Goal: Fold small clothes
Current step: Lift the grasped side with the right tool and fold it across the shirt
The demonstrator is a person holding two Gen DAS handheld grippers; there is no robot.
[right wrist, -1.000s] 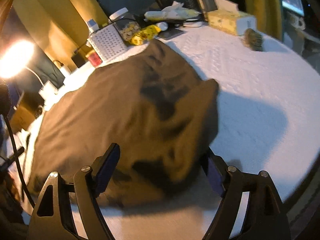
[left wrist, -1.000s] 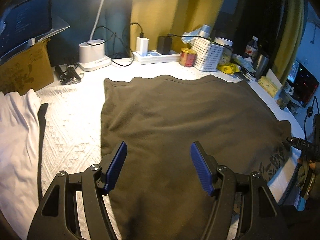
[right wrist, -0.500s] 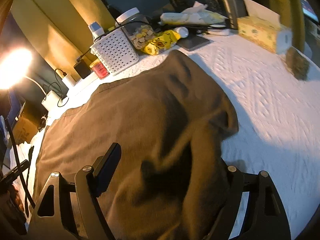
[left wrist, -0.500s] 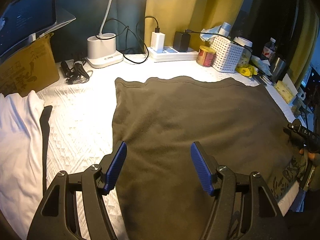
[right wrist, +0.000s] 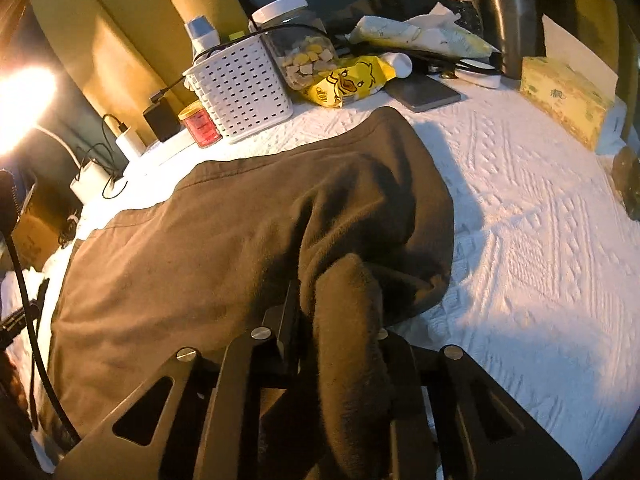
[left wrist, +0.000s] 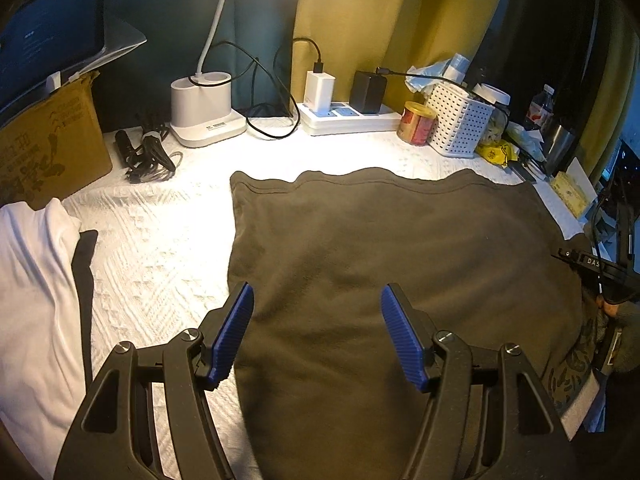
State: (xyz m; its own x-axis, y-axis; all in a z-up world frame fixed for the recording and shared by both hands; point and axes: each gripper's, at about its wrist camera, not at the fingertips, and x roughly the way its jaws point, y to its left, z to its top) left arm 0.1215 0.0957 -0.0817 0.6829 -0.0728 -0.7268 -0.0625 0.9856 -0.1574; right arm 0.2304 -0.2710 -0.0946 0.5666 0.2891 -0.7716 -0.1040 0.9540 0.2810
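The right gripper's blue pads are buried under a bunched fold of the dark olive-brown fleece garment it clamps — the garment lies on the white textured bedcover, long axis running left-right. The left gripper hovers agape above it.
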